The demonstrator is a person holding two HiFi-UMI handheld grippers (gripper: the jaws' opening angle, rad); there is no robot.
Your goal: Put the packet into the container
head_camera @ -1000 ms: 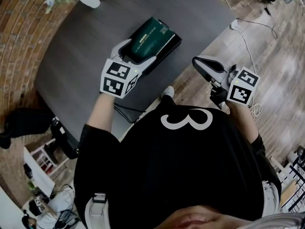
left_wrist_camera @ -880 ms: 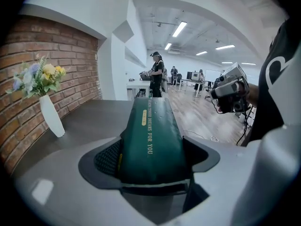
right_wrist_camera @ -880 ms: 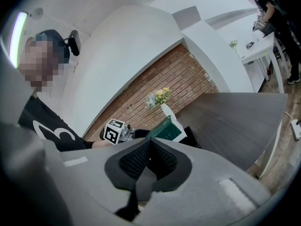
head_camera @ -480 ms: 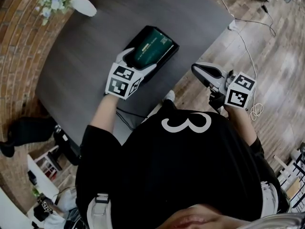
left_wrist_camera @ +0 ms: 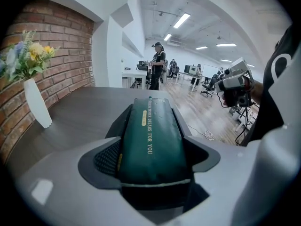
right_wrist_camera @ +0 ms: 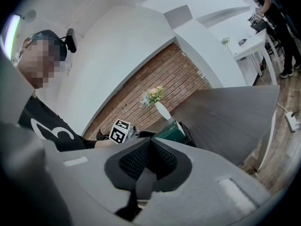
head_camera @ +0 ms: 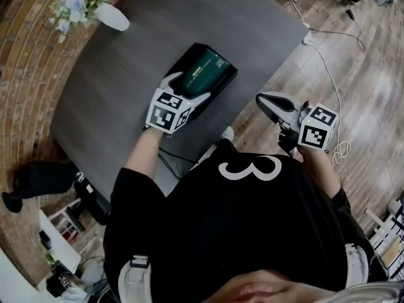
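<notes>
A dark green packet [head_camera: 203,71] with gold print lies lengthwise in a black rectangular container [head_camera: 229,74] near the table's right edge. My left gripper [head_camera: 186,88] is at the packet's near end, with one jaw on each side, shut on it. In the left gripper view the packet [left_wrist_camera: 150,140] fills the gap between the jaws, and the container's black walls [left_wrist_camera: 115,121] flank it. My right gripper [head_camera: 268,101] hangs off the table over the wooden floor. It is shut with nothing in it, and its pads [right_wrist_camera: 136,161] are pressed together.
The dark grey round table [head_camera: 126,74] carries a white vase with flowers [head_camera: 110,16] at its far left by the brick wall. Cables [head_camera: 341,147] lie on the wooden floor at the right. People stand far back in the room [left_wrist_camera: 156,65].
My left gripper has pushed forward a little with the packet, deeper along the container. The right gripper has barely shifted.
</notes>
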